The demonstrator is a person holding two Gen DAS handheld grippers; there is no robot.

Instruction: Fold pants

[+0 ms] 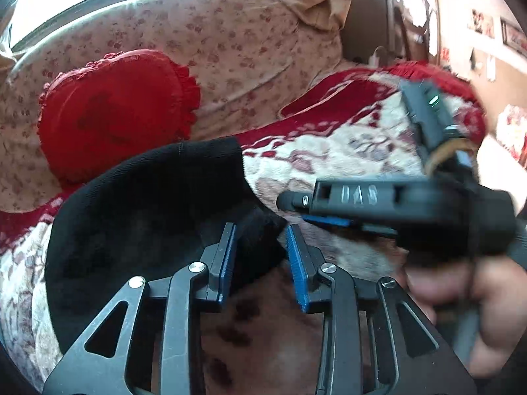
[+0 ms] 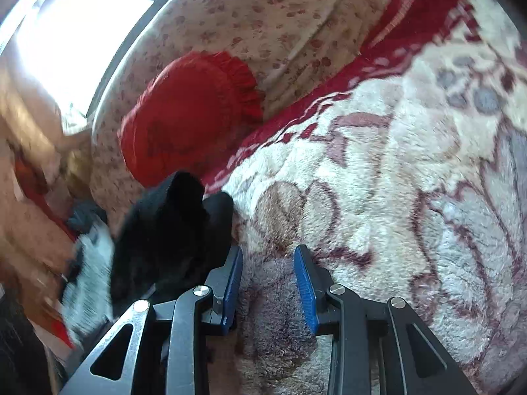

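pants, black and soft, lie bunched on the patterned blanket of the bed, just in front of the red heart cushion. from the left wrist view they form one compact dark mass with a straight edge at the top right, which suggests at least one fold is in, though the heap is lumpy and i cannot tell how many layers there are. the left gripper has its jaws apart with a flap of the black cloth sitting between them, not pinched. the right gripper is also spread, over bare blanket with the pants just beside its left finger; it holds nothing. in the left view it shows crossing in from the right, blurred. my judgement: the folding is well along, and what is left is a final fold or flattening the bundle and squaring its edges.
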